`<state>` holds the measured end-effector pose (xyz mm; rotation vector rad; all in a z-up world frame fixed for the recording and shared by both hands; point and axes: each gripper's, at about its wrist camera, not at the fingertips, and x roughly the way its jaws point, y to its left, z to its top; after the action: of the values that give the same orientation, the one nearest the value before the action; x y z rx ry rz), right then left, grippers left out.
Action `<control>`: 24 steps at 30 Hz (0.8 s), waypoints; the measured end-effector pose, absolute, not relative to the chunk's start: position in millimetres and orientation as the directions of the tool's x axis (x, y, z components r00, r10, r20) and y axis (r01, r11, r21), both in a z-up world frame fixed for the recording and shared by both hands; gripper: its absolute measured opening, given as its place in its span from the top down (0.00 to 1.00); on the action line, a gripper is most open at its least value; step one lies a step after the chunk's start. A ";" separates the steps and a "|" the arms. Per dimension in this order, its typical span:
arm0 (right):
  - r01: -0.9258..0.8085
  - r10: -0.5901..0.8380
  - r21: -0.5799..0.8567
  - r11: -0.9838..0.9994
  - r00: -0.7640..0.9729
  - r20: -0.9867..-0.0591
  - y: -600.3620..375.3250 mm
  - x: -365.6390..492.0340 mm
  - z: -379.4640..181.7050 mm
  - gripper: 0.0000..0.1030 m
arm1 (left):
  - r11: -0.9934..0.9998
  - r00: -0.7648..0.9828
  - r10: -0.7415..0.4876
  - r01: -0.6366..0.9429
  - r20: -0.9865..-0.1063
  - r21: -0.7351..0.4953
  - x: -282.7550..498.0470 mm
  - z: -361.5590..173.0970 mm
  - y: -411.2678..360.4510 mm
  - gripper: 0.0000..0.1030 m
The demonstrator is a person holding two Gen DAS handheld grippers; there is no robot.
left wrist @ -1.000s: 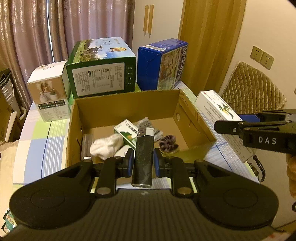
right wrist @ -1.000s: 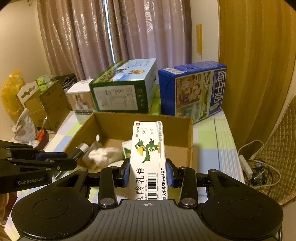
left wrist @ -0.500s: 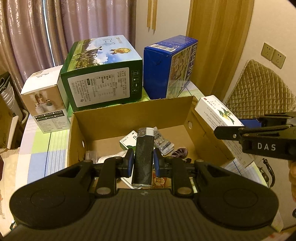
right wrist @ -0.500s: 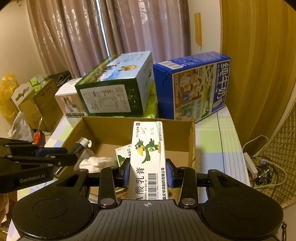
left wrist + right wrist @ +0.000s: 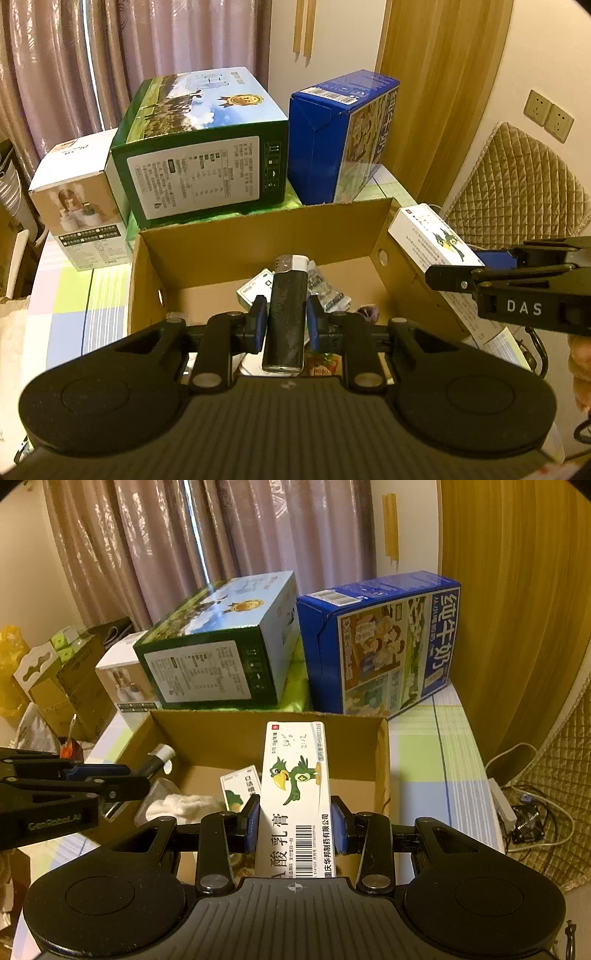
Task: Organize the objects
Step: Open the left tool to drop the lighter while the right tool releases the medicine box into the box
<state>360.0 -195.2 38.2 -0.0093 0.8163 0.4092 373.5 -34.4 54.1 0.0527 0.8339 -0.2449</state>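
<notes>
Moved: both grippers now sit closer above the cardboard box than a second ago.
Left gripper: clamped on a black lighter, its long axis along the fingers, over the box's near edge.
Right gripper: clamped on a white ointment carton (parrot printed on top), over the box's right half.
Key relation: box interior lies ahead of and below both loads; neither gripper clearly nearer.

I read "DAS" in white on the black right gripper, faint "GenRobot.AI" on the black left gripper, "纯牛奶" on the tall blue milk carton, and "酸乳膏" above a barcode on the white green-parrot ointment box.
</notes>
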 end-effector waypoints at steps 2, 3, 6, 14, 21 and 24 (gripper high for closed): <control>-0.357 0.352 0.149 0.922 0.612 -0.708 -193.3 361.8 37.2 0.66 | 0.968 0.654 -0.204 0.245 -0.728 -0.051 378.2 50.5 -35.3 0.83; -0.356 0.351 0.150 0.922 0.611 -0.710 -192.8 362.8 36.2 0.66 | 0.969 0.662 -0.208 0.242 -0.720 -0.057 380.2 48.1 -34.8 0.83; -0.351 0.353 0.160 0.923 0.605 -0.714 -192.8 364.9 33.1 0.66 | 0.975 0.679 -0.202 0.208 -0.705 -0.079 387.1 37.2 -30.5 0.69; -0.331 0.343 0.168 0.928 0.591 -0.730 -201.0 367.4 18.9 0.66 | 0.976 0.653 -0.209 0.181 -0.728 -0.119 382.2 20.1 -12.9 0.68; -0.323 0.339 0.169 0.931 0.593 -0.730 -198.9 373.4 12.0 0.66 | 0.978 0.657 -0.203 0.169 -0.726 -0.120 377.8 22.3 -3.1 0.65; -0.327 0.371 0.204 0.923 0.613 -0.698 -198.3 380.2 12.8 0.65 | 0.977 0.659 -0.209 0.176 -0.723 -0.122 375.1 24.1 -2.4 0.63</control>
<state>380.2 -198.3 12.8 0.0583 0.8175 0.4026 375.1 -2.4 24.1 -0.0427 0.8232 -0.2183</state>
